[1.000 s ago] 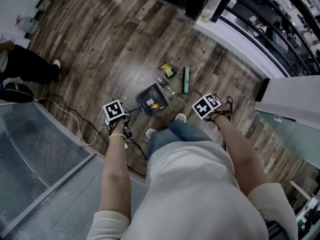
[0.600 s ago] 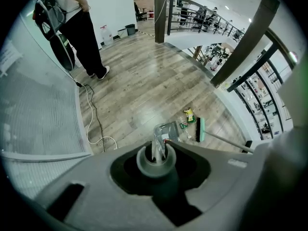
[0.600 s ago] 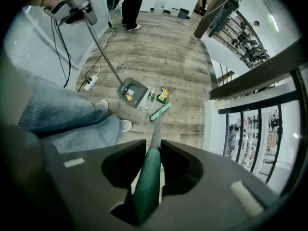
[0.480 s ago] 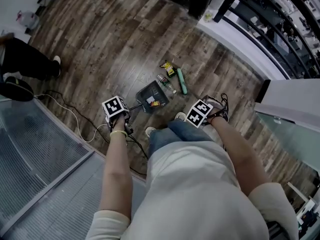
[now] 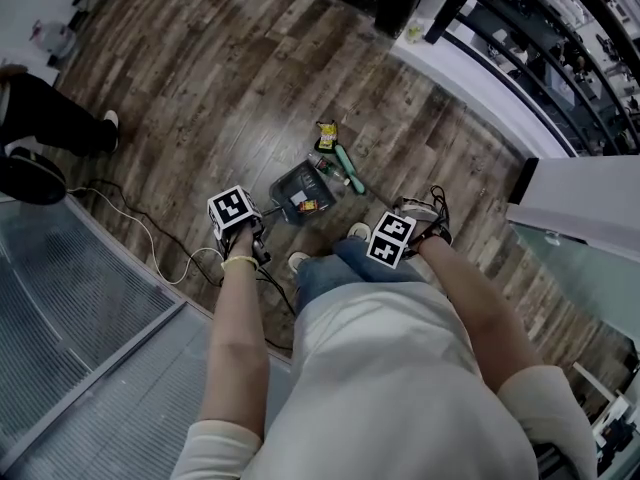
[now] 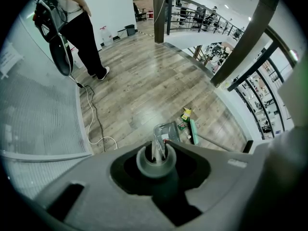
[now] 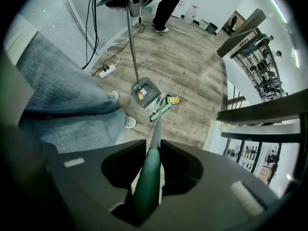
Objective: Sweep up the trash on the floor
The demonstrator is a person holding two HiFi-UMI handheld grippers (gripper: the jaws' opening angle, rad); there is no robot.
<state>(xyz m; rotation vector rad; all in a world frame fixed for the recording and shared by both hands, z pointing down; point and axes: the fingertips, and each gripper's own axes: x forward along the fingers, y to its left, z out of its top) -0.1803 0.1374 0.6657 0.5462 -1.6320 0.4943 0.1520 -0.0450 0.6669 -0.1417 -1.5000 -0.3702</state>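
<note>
Clamping the broom handle (image 7: 148, 177), your right gripper (image 7: 153, 153) has both jaws pressed against the green grip, which runs down between them toward the floor. Your left gripper (image 6: 156, 150) is closed the same way around the grey top of the dustpan handle (image 6: 155, 163), with the pole dropping away below it. In the head view, both grippers sit in front of your waist, left and right of your jeans (image 7: 62, 95), and your two shoes (image 5: 299, 262) show on the wood floor (image 5: 220, 98) just past them.

Beyond your feet, the dustpan (image 5: 300, 190) rests on the floor, its open mouth facing away from you. A small yellow and red scrap (image 5: 308, 205) lies inside it, along with a pale bit beside that. The broom head (image 5: 347, 168) lies on the floor just past the pan's far corner, on your right. A clear bottle (image 7: 159, 101) lies between the broom head and the pan's mouth, close to both; whether it touches either, I cannot tell. A yellow wrapper (image 5: 327, 133) sits a little farther out, near the tip of the broom head and outside the pan.

To your left, a white cable (image 5: 150, 243) snakes across the floor beside a glass panel (image 5: 80, 338). Farther off on that side stands another person (image 5: 50, 128) in dark trousers. A dark railing (image 5: 520, 48) runs along the floor's far edge.
</note>
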